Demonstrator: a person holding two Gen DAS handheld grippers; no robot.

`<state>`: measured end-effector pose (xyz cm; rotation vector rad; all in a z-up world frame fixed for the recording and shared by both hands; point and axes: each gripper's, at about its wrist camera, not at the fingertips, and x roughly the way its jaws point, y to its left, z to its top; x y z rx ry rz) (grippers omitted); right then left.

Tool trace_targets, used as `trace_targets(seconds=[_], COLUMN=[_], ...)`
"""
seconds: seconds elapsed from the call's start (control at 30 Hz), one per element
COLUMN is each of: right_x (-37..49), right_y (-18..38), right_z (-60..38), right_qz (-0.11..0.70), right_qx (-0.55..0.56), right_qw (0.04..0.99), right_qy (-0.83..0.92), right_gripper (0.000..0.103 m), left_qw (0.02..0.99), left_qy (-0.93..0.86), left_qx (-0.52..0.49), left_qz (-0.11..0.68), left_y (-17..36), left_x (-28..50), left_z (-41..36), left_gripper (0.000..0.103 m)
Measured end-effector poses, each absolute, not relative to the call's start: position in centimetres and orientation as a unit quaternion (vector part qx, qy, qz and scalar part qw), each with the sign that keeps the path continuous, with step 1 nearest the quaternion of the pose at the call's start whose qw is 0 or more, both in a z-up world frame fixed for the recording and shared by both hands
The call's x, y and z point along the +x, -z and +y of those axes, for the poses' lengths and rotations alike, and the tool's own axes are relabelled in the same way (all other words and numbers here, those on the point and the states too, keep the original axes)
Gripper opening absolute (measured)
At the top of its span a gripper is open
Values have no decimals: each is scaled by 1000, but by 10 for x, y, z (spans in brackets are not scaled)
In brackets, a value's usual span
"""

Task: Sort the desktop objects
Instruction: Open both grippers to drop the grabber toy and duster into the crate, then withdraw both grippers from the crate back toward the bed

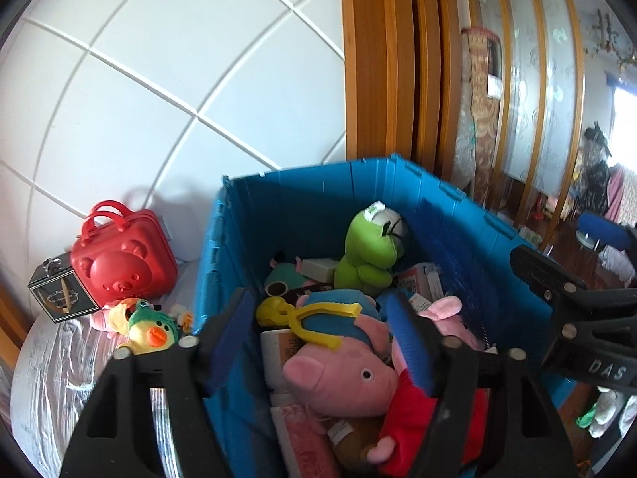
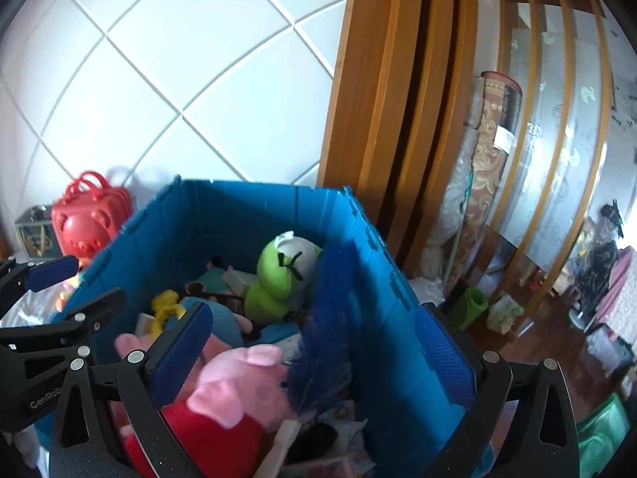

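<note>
A blue plastic crate (image 1: pixel 314 191) (image 2: pixel 239 203) holds several toys: a green frog plush (image 1: pixel 366 255) (image 2: pixel 278 275), pink pig plushes (image 1: pixel 338 378) (image 2: pixel 235 382), a yellow plastic tong (image 1: pixel 310 318) and a blue feather (image 2: pixel 330 318). My left gripper (image 1: pixel 318 338) is open above the crate, straddling its left wall, holding nothing. My right gripper (image 2: pixel 314 350) is open over the crate's right wall, empty. On the bed left of the crate lie a yellow duck plush (image 1: pixel 151 328), a red bear case (image 1: pixel 123 259) (image 2: pixel 85 219) and a dark gift box (image 1: pixel 59 292).
The crate sits on a bed with a pale wrinkled sheet (image 1: pixel 59 362) against a white padded wall (image 1: pixel 159 79). Wooden door frames (image 1: pixel 382 59) stand right of it. The floor at right holds a green roll (image 2: pixel 471 306) and clutter.
</note>
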<state>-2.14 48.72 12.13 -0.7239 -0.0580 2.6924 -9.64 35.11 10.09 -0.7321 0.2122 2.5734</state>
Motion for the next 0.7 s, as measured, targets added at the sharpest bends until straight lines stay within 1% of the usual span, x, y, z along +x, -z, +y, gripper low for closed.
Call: trace_targets(seconds=[0.2,0.37,0.53,0.7], right_x=[-6,-4,-14,-32], right_y=[-129,-131,-131,-123], right_z=[453,407,345,272], right_qz=[-4,14,18,8], right_qx=[-225,-193,-179,-187], right_qw=[145,110,67,23], right_qy=[-964,-975,-981,-982], right_gripper=[103,103,103,103], left_qw=[200,161,127,83], left_qy=[-950,-961,-964,-960], left_qx=[-235,-223,-234,-267], left_qz=[51,31,21,19], left_y=[-106,-100,-83,-56], left_x=[-80,-80,-92,-114], left_z=[296,229,156,81], left_gripper=[70,71,71,71])
